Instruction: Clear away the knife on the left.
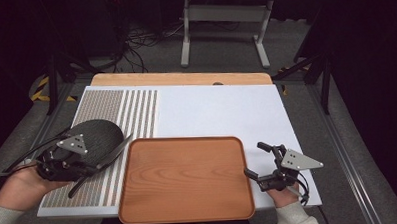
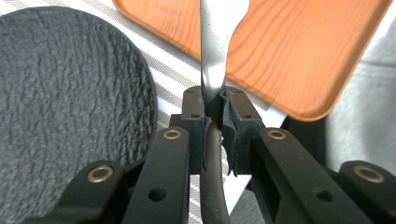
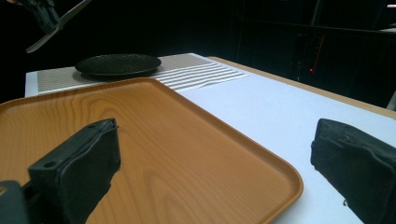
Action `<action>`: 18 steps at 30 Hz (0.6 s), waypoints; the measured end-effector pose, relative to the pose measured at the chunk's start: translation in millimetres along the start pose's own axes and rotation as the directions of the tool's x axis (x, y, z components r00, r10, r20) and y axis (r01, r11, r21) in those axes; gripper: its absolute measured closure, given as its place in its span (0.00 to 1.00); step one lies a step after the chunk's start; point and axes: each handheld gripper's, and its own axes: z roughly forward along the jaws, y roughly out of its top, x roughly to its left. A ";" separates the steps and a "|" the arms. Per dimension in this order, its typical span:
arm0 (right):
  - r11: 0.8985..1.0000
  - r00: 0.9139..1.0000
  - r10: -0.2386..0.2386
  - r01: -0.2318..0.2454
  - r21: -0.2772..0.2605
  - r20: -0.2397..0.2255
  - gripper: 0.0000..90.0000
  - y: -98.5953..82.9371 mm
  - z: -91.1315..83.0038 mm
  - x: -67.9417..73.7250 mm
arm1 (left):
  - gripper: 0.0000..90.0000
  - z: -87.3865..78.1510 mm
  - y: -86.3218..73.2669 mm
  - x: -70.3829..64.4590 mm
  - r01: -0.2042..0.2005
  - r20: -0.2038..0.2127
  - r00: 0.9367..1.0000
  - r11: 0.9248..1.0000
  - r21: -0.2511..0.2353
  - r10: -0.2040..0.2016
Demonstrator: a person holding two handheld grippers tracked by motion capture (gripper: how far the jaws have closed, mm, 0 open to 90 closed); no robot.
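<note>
My left gripper (image 1: pixel 94 167) is shut on a metal table knife (image 1: pixel 118 149), held off the table at the left. In the left gripper view the two jaws (image 2: pixel 215 105) pinch the knife (image 2: pixel 215 56) near where blade meets handle, and the blade points toward the wooden tray (image 2: pixel 299 51). Just left of the knife a dark textured round plate (image 1: pixel 99 133) rests on the mat. My right gripper (image 1: pixel 254 160) stands open at the tray's right edge, nothing between its fingers (image 3: pixel 93 154). The right gripper view has the plate (image 3: pixel 116 64) and the raised knife (image 3: pixel 70 14) far off.
The orange-brown wooden tray (image 1: pixel 186 177) lies bare at the front middle. A white mat (image 1: pixel 216 111) with a striped patch at its left covers the wooden table (image 1: pixel 180 78). Beyond the table stand a metal frame and cables on the floor.
</note>
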 end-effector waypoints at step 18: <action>1.000 1.000 -0.003 0.003 0.000 0.002 0.03 -0.2 -1.2 -0.8 | 0.89 17.8 21.9 -12.0 0.074 0.102 0.993 0.990 -0.119 -0.061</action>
